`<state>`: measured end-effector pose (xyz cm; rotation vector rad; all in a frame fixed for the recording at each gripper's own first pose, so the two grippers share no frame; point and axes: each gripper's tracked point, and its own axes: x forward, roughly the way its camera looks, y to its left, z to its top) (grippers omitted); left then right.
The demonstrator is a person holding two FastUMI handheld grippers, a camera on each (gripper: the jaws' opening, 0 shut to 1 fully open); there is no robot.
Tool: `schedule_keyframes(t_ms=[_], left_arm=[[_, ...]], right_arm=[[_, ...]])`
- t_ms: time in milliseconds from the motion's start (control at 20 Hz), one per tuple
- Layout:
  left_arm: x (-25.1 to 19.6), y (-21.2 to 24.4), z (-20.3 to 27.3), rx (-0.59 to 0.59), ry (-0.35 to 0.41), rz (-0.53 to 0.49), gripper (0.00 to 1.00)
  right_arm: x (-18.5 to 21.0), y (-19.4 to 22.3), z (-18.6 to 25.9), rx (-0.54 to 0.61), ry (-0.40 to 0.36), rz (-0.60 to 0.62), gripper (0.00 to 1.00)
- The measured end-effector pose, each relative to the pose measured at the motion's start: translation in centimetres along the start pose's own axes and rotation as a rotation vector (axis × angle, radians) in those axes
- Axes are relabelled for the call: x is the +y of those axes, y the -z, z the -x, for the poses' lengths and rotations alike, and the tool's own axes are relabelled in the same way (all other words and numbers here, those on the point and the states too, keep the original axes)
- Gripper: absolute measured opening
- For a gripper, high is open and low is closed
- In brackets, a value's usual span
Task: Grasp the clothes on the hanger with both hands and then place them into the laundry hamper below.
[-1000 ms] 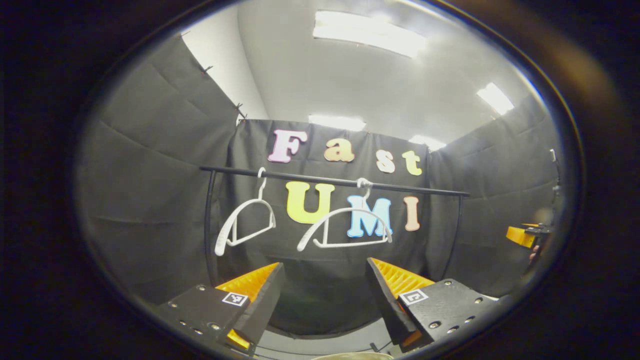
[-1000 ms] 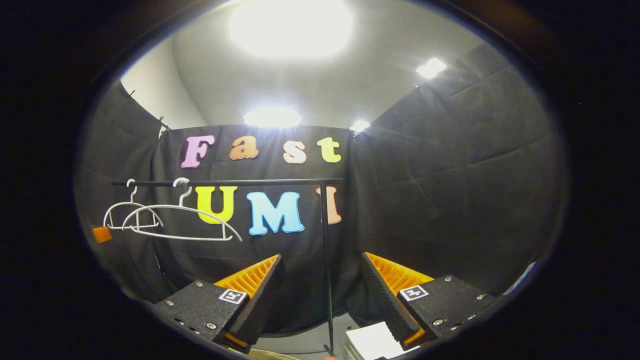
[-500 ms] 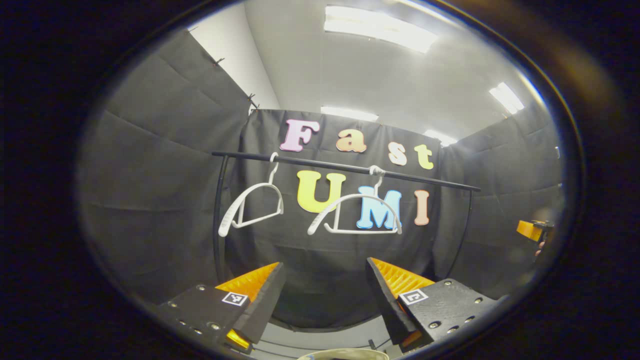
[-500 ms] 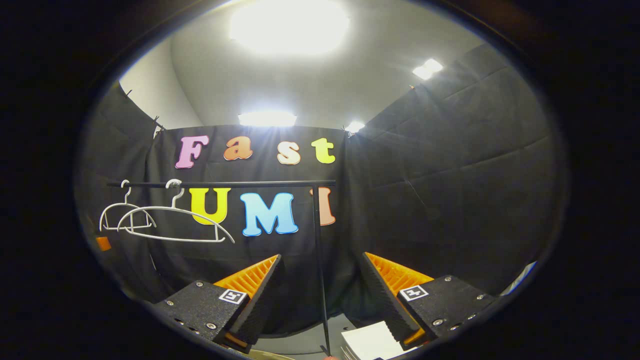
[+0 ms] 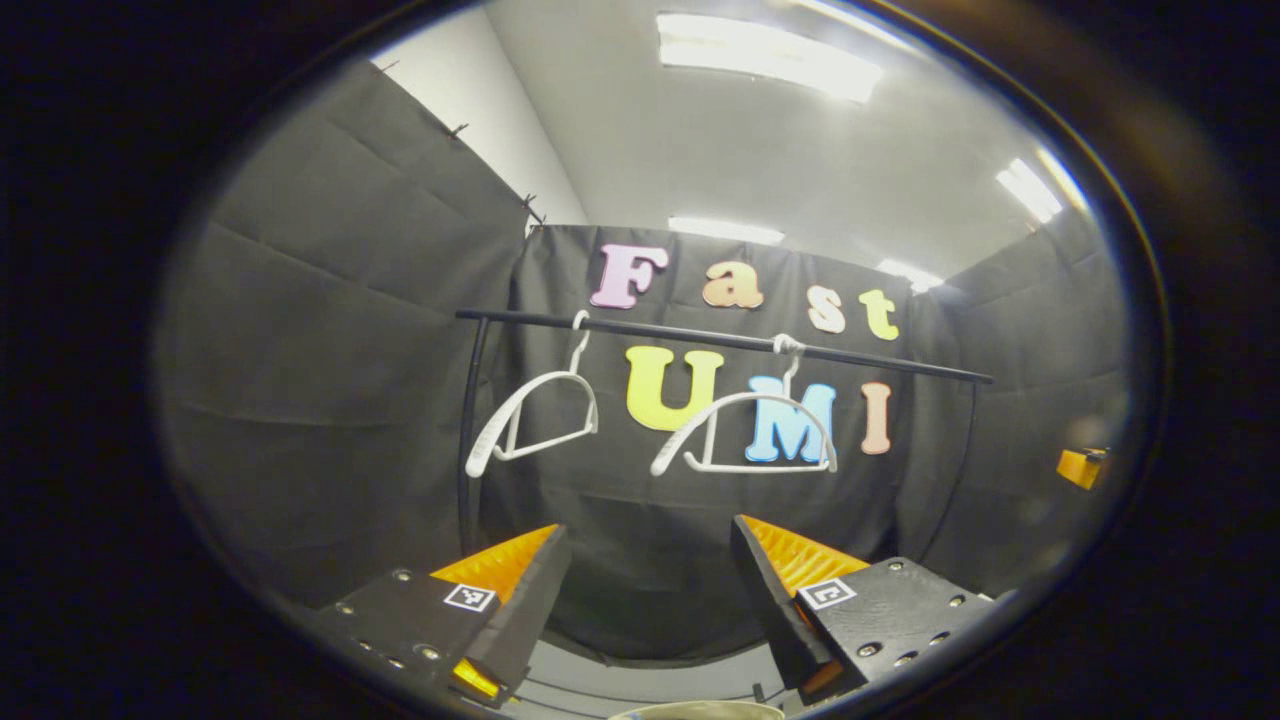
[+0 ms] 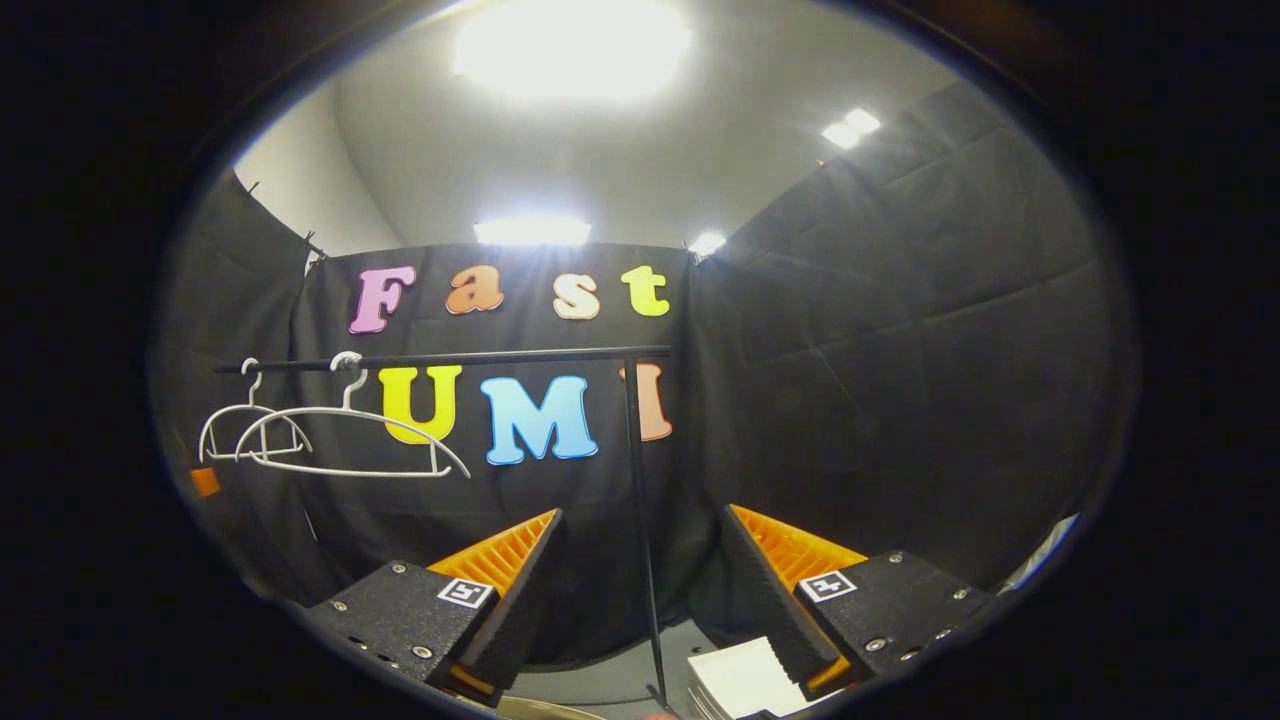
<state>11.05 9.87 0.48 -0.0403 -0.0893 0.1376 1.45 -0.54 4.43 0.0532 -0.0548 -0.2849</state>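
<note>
In the left gripper view, the left gripper (image 5: 650,600) is released, its two fingers spread wide with nothing between them, raised and aimed at the booth's back wall. Beyond the fingers a thin black metal clothes rail (image 5: 720,340) runs across the view on two black uprights. Two white plastic hangers hang from it, both bare: the left white hanger (image 5: 535,420) near the rail's left upright, turned at an angle, and the right white hanger (image 5: 745,430) near the rail's middle, more face-on. They hang well apart from each other. At the bottom edge of this view, below and between the fingers, a pale curved rim (image 5: 700,711) shows; what it belongs to cannot be told. At the far right edge a small part of the other gripper shows, too little to tell how its jaws stand.

In the right gripper view, the right gripper (image 6: 640,600) is likewise released, fingers wide apart and holding nothing. The rail's right upright (image 6: 640,520) stands straight ahead, seen through the gap between the fingers. The rail stretches off to the left with both bare hangers bunched toward its far end. A stack of white flat sheets (image 6: 740,680) lies low, just beside the right finger. No garment can be made out on either hanger.
</note>
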Motion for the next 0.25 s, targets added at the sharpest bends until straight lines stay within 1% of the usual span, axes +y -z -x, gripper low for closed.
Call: schedule_keyframes(t_ms=[200, 250], left_arm=[[-0.1, 1.4, 0.0, 0.02, 0.021, 0.014, 0.99], [-0.1, 1.8, 0.0, 0.026, 0.024, 0.009, 0.93]], right_arm=[[0.2, -0.1, 0.1, 0.004, -0.005, 0.001, 0.95], [0.2, -0.2, 0.3, 0.004, -0.01, 0.0, 0.95]])
